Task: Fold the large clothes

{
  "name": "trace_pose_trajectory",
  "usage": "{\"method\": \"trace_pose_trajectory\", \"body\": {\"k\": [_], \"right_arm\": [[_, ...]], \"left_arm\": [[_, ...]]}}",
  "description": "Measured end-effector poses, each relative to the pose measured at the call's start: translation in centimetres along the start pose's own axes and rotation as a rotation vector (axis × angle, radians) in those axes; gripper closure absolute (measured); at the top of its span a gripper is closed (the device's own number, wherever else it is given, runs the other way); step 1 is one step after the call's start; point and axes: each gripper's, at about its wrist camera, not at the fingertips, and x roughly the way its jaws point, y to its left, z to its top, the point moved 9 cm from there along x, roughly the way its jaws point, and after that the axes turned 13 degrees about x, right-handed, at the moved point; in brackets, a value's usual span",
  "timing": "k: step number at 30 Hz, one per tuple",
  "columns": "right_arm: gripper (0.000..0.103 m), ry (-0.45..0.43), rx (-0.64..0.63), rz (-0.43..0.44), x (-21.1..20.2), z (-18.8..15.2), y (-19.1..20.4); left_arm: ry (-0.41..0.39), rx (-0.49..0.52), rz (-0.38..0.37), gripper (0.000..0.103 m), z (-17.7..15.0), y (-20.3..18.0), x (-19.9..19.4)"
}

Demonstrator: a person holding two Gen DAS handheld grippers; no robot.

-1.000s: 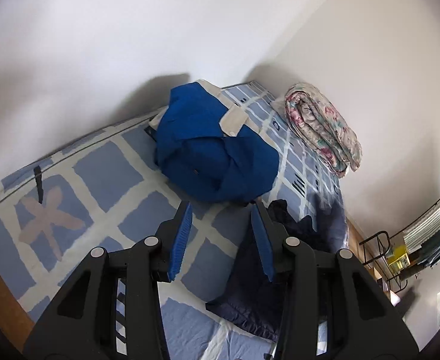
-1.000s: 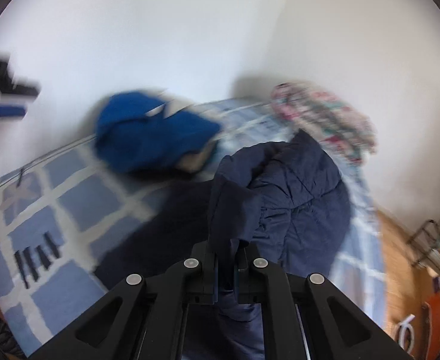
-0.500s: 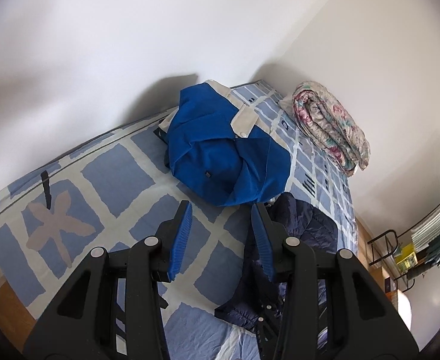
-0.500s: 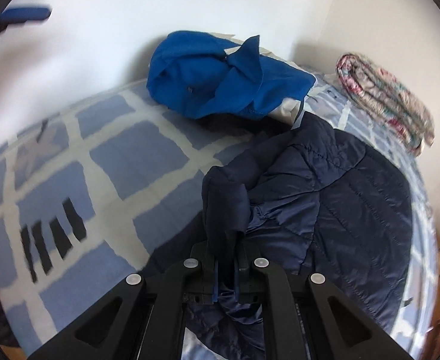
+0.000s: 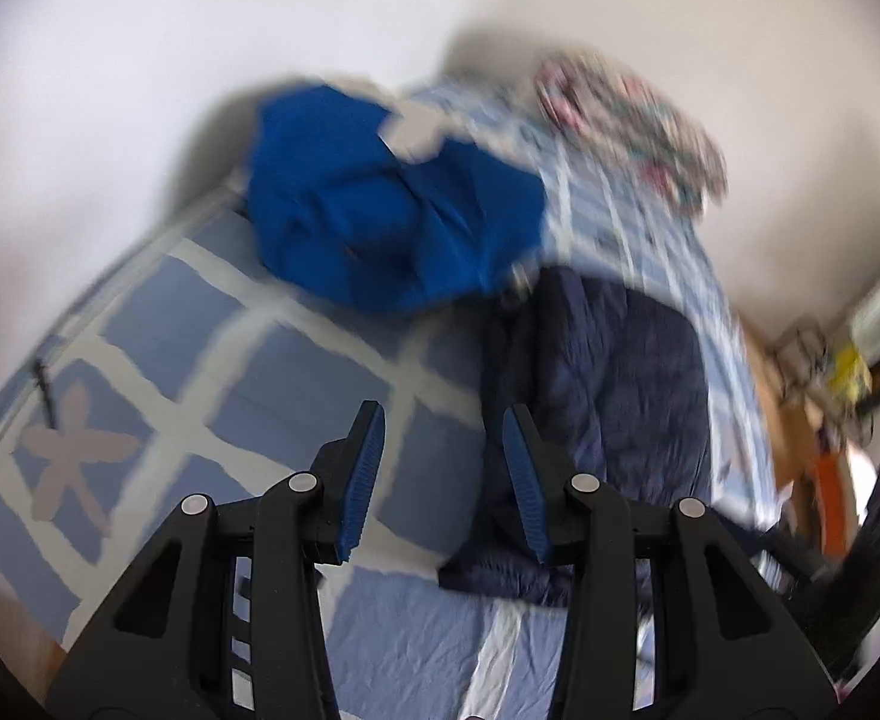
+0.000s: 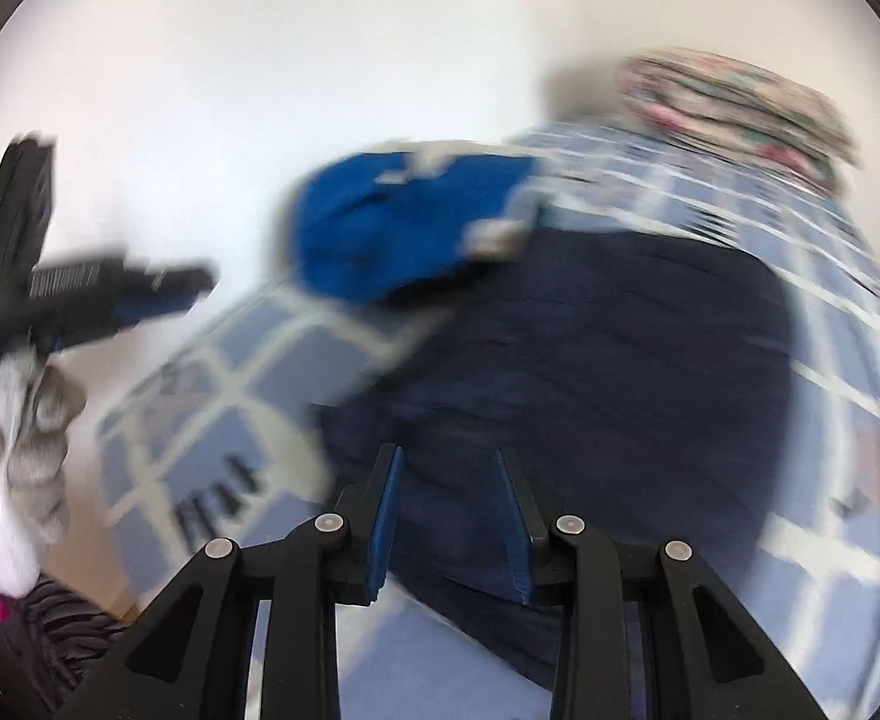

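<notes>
Here, a navy quilted jacket (image 5: 613,396) lies spread on a blue-checked bed (image 5: 296,372), both claws hanging over it with nothing in them.

In the left wrist view the jacket sits right of centre, its long axis running from the lower middle of the frame up toward the heaped bright blue garment (image 5: 392,204) at its top end; a rolled floral quilt (image 5: 631,114) lies beyond, upper right. The left gripper (image 5: 442,480) stands spread, its pads clear of the cloth. The right gripper (image 6: 448,525) has just been opening; the jacket (image 6: 589,372) now lies beneath its parted blue pads, not pinched. Only the right wrist view shows the other gripper (image 6: 110,294) at the left edge, held by a grey-gloved hand (image 6: 26,444). Both views are blurred.
</notes>
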Motion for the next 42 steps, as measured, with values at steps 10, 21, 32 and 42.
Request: {"method": "trace_pose_trajectory", "body": {"k": [10,21,32,42], "right_arm": [[0.049,0.076,0.255,-0.269,0.2,-3.2,-12.6],[0.045,0.22,0.433,-0.123,2.9,-5.5,-15.3],[0.078,0.205,0.268,-0.208,2.7,-5.6,-15.1],[0.064,0.12,0.202,-0.227,0.0,-3.8,-15.0]], "left_arm": [[0.215,0.134,-0.03,0.061,-3.4,-5.8,8.4],[0.297,-0.005,-0.107,0.082,-6.8,-4.0,10.5],[0.295,0.208,-0.056,0.094,-10.2,-5.9,8.9],[0.199,0.252,0.03,0.079,-7.3,-6.3,4.3]]}}
